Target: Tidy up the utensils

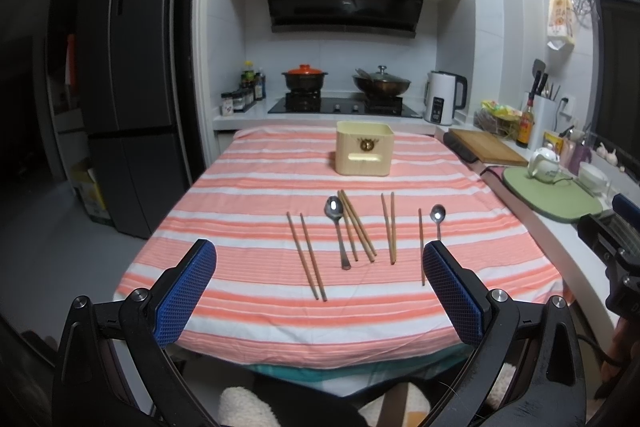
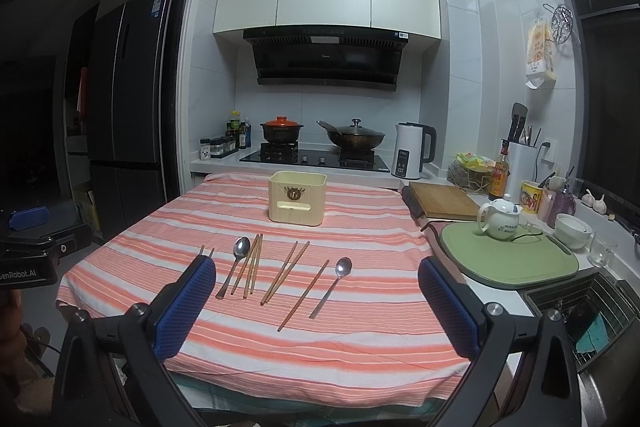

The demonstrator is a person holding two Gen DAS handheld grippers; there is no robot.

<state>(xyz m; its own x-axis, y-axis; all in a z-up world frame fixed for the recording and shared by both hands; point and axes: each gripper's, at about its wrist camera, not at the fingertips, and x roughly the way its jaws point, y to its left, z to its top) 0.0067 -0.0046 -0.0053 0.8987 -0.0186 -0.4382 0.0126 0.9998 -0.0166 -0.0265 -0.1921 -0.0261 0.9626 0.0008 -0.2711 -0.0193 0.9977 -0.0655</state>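
Note:
Several wooden chopsticks (image 1: 307, 255) and two metal spoons lie in a row on the striped tablecloth (image 1: 256, 323): a large spoon (image 1: 338, 230) and a small spoon (image 1: 437, 217). They show in the right wrist view too: chopsticks (image 2: 285, 272), large spoon (image 2: 235, 265), small spoon (image 2: 335, 282), tablecloth (image 2: 340, 355). A cream utensil holder (image 1: 364, 153) (image 2: 297, 198) stands upright behind them. My left gripper (image 1: 319, 295) is open and empty above the table's near edge. My right gripper (image 2: 317, 307) is open and empty, also near that edge.
A counter runs along the right with a wooden cutting board (image 2: 442, 201), a green mat (image 2: 508, 261) with a white teapot (image 2: 500, 219), bowls (image 2: 573, 230) and a sink (image 2: 580, 315). A stove with pots (image 2: 316, 151) and kettle (image 2: 410, 155) sits behind the table. A fridge (image 1: 128, 99) stands left.

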